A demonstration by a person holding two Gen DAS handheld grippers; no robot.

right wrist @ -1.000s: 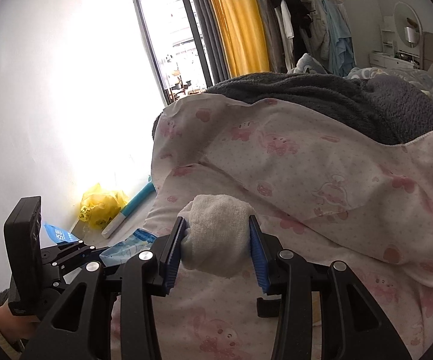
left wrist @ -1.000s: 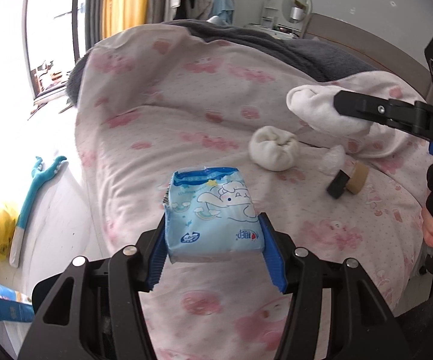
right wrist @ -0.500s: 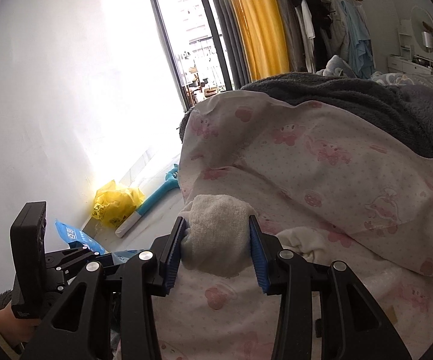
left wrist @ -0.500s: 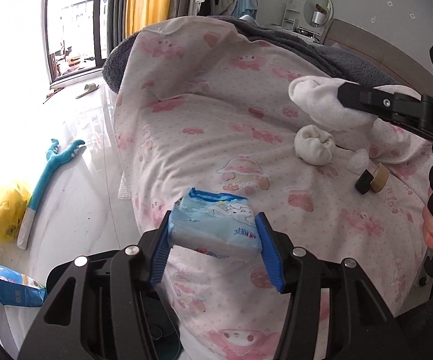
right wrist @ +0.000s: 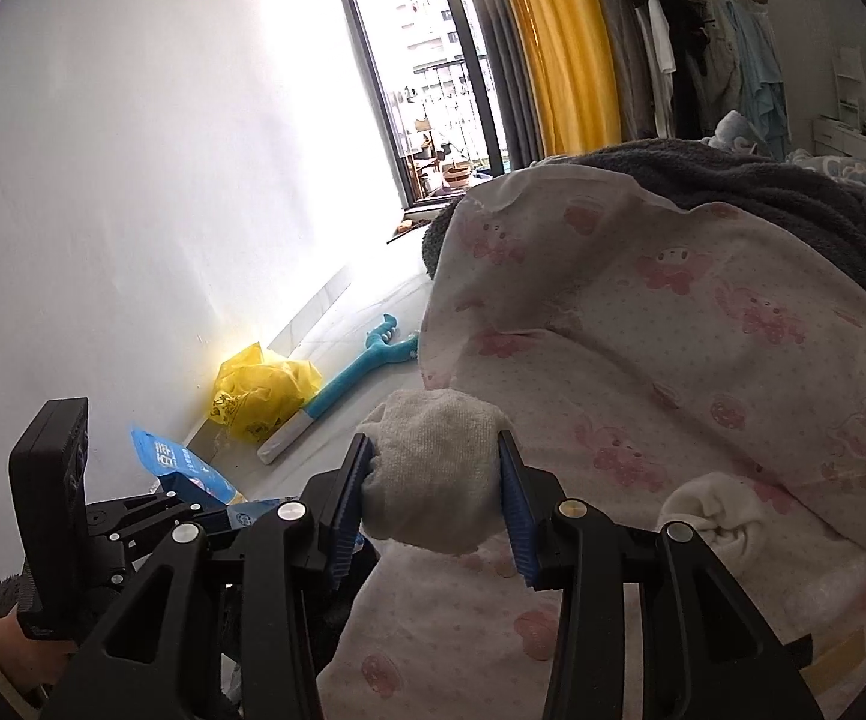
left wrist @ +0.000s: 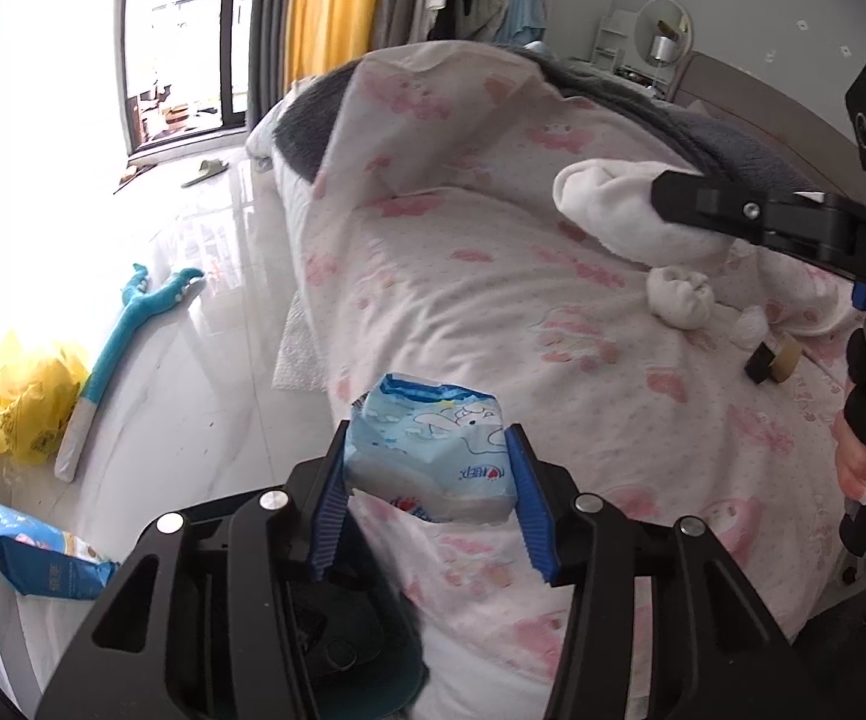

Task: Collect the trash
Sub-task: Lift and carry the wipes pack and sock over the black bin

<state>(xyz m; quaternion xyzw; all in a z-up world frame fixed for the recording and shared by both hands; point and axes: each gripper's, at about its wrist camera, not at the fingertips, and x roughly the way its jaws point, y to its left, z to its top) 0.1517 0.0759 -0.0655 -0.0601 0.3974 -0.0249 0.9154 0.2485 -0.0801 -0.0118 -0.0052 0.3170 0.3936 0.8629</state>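
Now both grippers have swung from over the pink-printed bed quilt (left wrist: 493,276) toward its floor-side edge, the left gripper (left wrist: 429,483), jaws just tightened, clamping a crumpled light-blue cartoon-printed tissue packet (left wrist: 433,450) and the right gripper (right wrist: 433,498) squeezing a rolled white terry sock (right wrist: 433,468), suggesting carry-off to a bin.

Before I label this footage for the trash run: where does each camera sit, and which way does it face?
Left wrist view: behind the left claw, shut on a blue tissue pack; looks across the pink bedspread; right claw and fingers at right.
Right wrist view: behind the right claw, shut on a white rolled sock; faces the window; left rig and hand lower left.
Shared: bedspread, yellow bag, teal toy.
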